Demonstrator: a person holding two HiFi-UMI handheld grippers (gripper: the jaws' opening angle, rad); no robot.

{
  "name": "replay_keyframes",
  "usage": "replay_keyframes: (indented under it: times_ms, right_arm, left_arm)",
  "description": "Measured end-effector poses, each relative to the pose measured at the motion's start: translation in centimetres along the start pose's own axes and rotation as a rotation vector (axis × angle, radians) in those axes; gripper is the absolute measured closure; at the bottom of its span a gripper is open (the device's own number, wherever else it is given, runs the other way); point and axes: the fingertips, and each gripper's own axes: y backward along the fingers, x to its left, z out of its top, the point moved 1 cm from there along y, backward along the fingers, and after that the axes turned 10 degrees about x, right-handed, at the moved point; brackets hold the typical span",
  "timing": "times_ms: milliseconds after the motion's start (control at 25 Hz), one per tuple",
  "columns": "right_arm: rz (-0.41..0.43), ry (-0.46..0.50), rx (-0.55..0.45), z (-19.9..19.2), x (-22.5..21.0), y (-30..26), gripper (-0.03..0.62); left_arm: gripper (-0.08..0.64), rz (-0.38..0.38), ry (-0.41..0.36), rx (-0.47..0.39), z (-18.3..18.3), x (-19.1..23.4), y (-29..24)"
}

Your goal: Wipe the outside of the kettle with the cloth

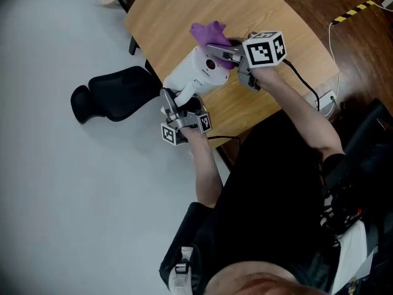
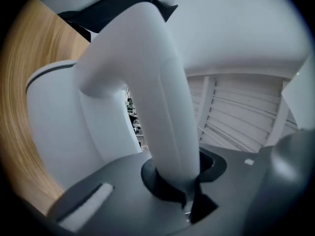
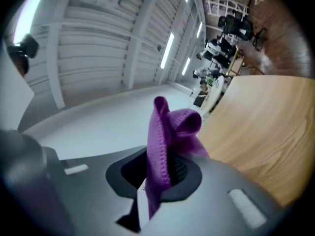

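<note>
Between the jaws of your left hand-held gripper (image 1: 169, 101) sits the kettle's handle (image 2: 157, 92), clamped firmly. The white kettle (image 1: 193, 75) lies tilted over the worktop (image 1: 184, 5), its long axis running from that gripper straight toward your right hand-held gripper (image 1: 221, 54). The right one is pinched on the purple cloth (image 1: 207, 32), which bunches up beyond its tips at the kettle's far end; whether it touches the shell I cannot tell. Your right hand is nearer the bare body, which lies from the cloth back toward your left gripper, so the wipe likely runs along that axis.
</note>
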Motion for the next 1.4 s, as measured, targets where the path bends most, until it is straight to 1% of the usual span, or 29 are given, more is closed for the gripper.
replay_keyframes:
  times_ms: [40, 80, 120, 160, 200, 280, 320, 360, 400, 480, 520, 640, 680, 720, 760, 800, 880, 920, 960, 1000, 1040, 1080, 1120, 1160, 1200, 1240, 1280, 1360, 1400]
  right_arm:
    - [-0.028, -0.031, 0.089, -0.5, -0.5, -1.6, 0.552]
    - [-0.033, -0.052, 0.145, -1.2, -0.7, -2.7, 0.552]
    - [-0.012, -0.063, 0.161, -1.4, -0.5, -3.4, 0.552]
    - [0.029, -0.067, 0.152, -1.4, 0.3, -3.7, 0.554]
    - [0.091, -0.069, 0.139, -1.3, 1.6, -3.7, 0.554]
    - [0.259, -0.055, 0.148, -1.9, 5.7, -3.3, 0.555]
    - [0.318, -0.035, 0.162, -2.1, 7.3, -3.1, 0.555]
    - [0.335, -0.015, 0.166, -1.9, 7.9, -3.0, 0.555]
    - [0.312, -0.007, 0.148, -1.1, 7.6, -2.9, 0.555]
    - [0.242, -0.027, 0.102, 0.9, 6.1, -3.0, 0.554]
    - [0.230, -0.029, 0.108, 1.2, 6.2, -3.0, 0.555]
    - [0.261, 0.058, 0.231, -0.4, 9.6, -2.8, 0.555]
    - [0.276, 0.066, 0.251, -0.9, 9.8, -2.6, 0.555]
    - [0.273, 0.051, 0.251, -1.4, 9.0, -2.3, 0.555]
    - [0.235, 0.029, 0.239, -2.1, 6.9, -2.0, 0.555]
    - [0.160, 0.012, 0.226, -3.1, 3.8, -1.5, 0.555]
    - [-0.031, -0.023, 0.191, -5.5, -1.9, -0.1, 0.555]
    - [-0.089, -0.036, 0.159, -6.2, -2.7, 0.8, 0.555]
    - [-0.090, -0.036, 0.111, -6.1, -1.6, 1.6, 0.555]
    - [-0.038, -0.020, 0.058, -5.3, 1.1, 2.0, 0.555]
    - [0.047, 0.018, 0.019, -4.4, 4.8, 2.0, 0.555]
    - [0.135, 0.074, 0.008, -3.9, 8.5, 1.6, 0.555]
    - [0.200, 0.138, 0.027, -4.3, 11.5, 0.7, 0.554]
    - [0.227, 0.195, 0.067, -5.3, 13.0, -0.3, 0.554]
    - [0.217, 0.227, 0.108, -6.6, 12.8, -1.1, 0.554]
    - [0.174, 0.227, 0.132, -7.6, 11.1, -1.5, 0.553]
    - [0.099, 0.202, 0.140, -8.1, 8.4, -1.4, 0.554]
    - [-0.099, 0.178, 0.142, -7.8, 3.1, -0.3, 0.555]
    - [-0.144, 0.189, 0.133, -7.3, 2.6, 0.2, 0.554]
  left_arm:
    - [0.212, -0.013, -0.012, 0.006, 0.1, -0.5, -0.2]
    - [0.213, -0.020, -0.022, 0.020, -0.1, -1.1, -0.5]
    - [0.213, -0.031, -0.032, 0.034, -0.2, -1.6, -0.7]
    - [0.213, -0.049, -0.040, 0.041, -0.2, -2.0, -1.0]
    - [0.213, -0.062, -0.043, 0.043, -0.2, -2.5, -1.2]
    - [0.213, -0.084, -0.033, 0.036, -0.2, -3.3, -1.5]
    - [0.213, -0.102, -0.026, 0.030, 0.0, -3.5, -1.5]
    - [0.213, -0.119, -0.023, 0.027, -0.1, -3.8, -1.7]
    - [0.213, -0.134, -0.019, 0.026, -0.6, -4.1, -1.9]
    - [0.213, -0.174, -0.001, 0.010, -1.1, -4.4, -1.9]
    - [0.213, -0.183, 0.015, -0.005, -1.3, -4.4, -1.8]
    - [0.215, -0.201, 0.069, -0.073, -0.1, -4.4, -2.9]
    - [0.215, -0.210, 0.077, -0.089, 0.6, -4.6, -3.6]
    - [0.215, -0.216, 0.071, -0.093, 0.9, -4.9, -4.2]
    - [0.215, -0.222, 0.054, -0.092, 1.2, -5.2, -4.2]
    - [0.216, -0.230, 0.031, -0.089, 1.5, -5.5, -3.6]
    - [0.216, -0.243, 0.008, -0.077, 1.7, -6.4, -1.4]
    - [0.215, -0.257, 0.017, -0.075, 2.0, -6.9, -0.2]
    - [0.215, -0.275, 0.031, -0.075, 2.3, -7.3, 0.7]
    - [0.215, -0.286, 0.038, -0.071, 2.3, -7.5, 1.1]
    - [0.215, -0.288, 0.037, -0.062, 1.9, -7.7, 1.0]
    - [0.215, -0.287, 0.034, -0.055, 1.5, -7.7, 0.9]
    - [0.215, -0.291, 0.037, -0.052, 1.2, -7.7, 1.1]
    - [0.215, -0.300, 0.051, -0.049, 0.9, -7.8, 1.3]
    - [0.215, -0.311, 0.066, -0.044, 0.6, -8.0, 1.6]
    - [0.215, -0.325, 0.071, -0.037, 0.5, -8.2, 2.0]
    - [0.215, -0.332, 0.058, -0.028, 0.6, -8.3, 2.4]
    - [0.215, -0.314, 0.014, 0.001, 0.5, -8.9, 2.9]
    - [0.215, -0.309, 0.007, 0.007, 0.6, -9.0, 3.2]
